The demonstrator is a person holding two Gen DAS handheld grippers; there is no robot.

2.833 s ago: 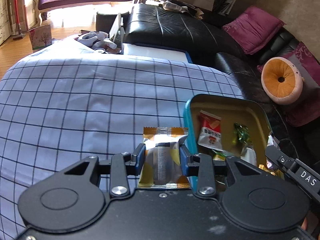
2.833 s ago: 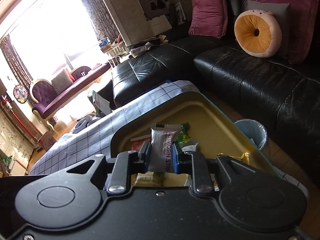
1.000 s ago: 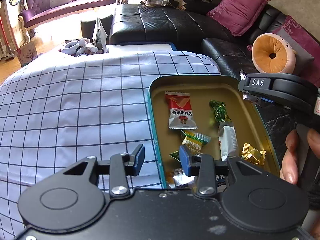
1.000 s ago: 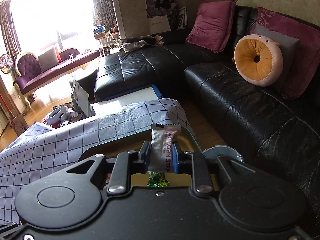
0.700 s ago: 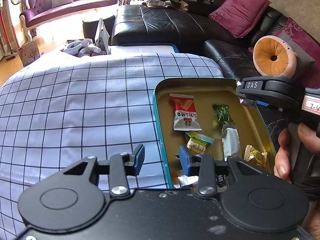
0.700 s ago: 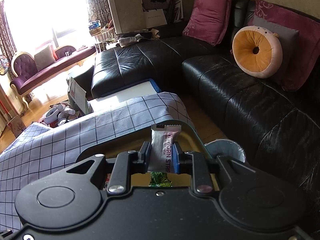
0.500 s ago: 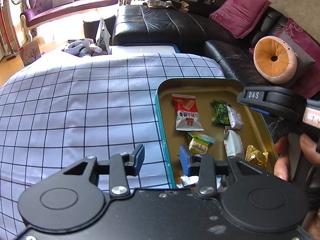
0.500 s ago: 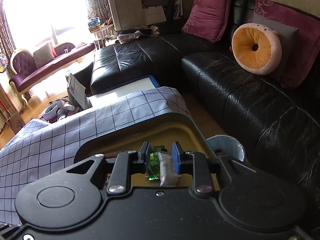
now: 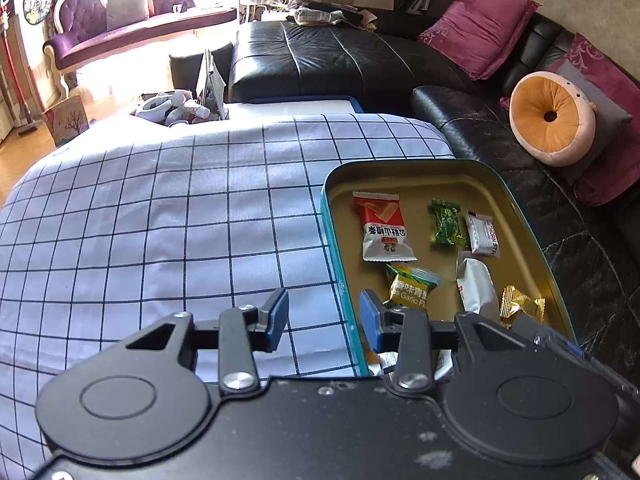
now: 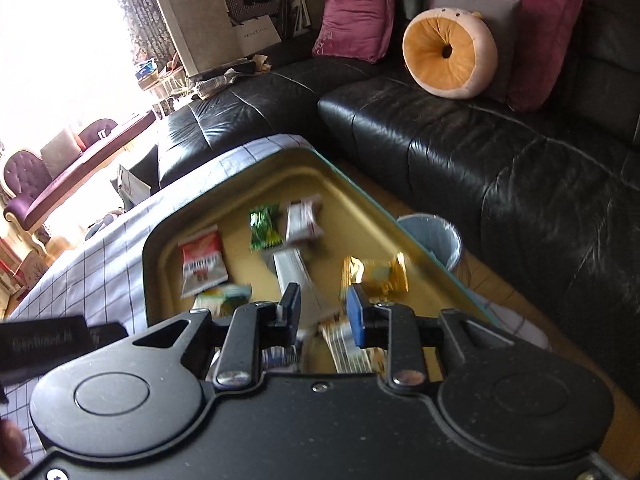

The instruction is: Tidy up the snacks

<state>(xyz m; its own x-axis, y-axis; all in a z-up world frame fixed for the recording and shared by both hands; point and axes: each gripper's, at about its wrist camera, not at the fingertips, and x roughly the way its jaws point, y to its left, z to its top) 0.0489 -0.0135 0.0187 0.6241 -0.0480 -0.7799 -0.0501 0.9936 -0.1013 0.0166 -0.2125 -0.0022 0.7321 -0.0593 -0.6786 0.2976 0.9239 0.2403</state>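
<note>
Listing what we see: one teal tin (image 9: 516,204) with a gold interior, lying at the right edge of a desk covered by a white cloth with dark grid lines (image 9: 180,216).

Contents of the tin, by the left wrist view:
- red and white packet (image 9: 383,227), far left part;
- green wrapped candy (image 9: 447,222), just right of it;
- small white bar with dark lettering (image 9: 483,234), touching the green candy;
- green and yellow garlic-flavour packet (image 9: 410,287), nearer us;
- silver-white packet (image 9: 476,286), beside it;
- gold wrapped candy (image 9: 520,306), near the right wall.

We hold the left hand-held gripper (image 9: 323,317) with its fingers spread wide and empty, straddling the tin's left rim. We hold the right hand-held gripper (image 10: 323,315) over the near part of the tin (image 10: 360,194), fingers apart, nothing between them; this view is motion-blurred.

Surroundings: black leather sofa (image 10: 460,136), magenta cushions (image 10: 358,12), round orange cushion (image 10: 448,54), small bin (image 10: 434,238) beside the desk.
</note>
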